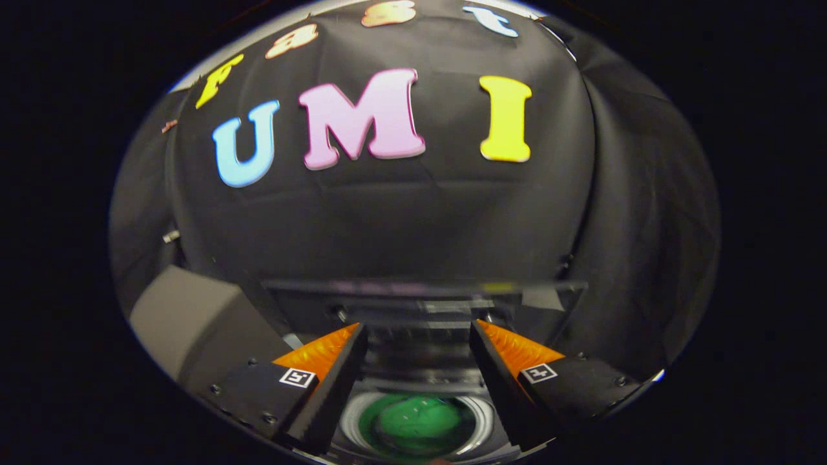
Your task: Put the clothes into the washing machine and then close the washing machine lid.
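Tongs [418, 332] hang with fingers apart, holding nothing. Between them, toward six o'clock, green clothes [417, 420] already lie inside the washing machine drum [481, 423]. At twelve o'clock the raised lid [420, 287] looks open; closing it apparently remains.

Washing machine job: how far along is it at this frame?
Done, apparently: a green garment lies inside the washing machine's round metal drum. In hand: nothing; the gripper is open above the opening, fingers empty. Left: the dark raised lid stands open beyond the fingers and needs closing.
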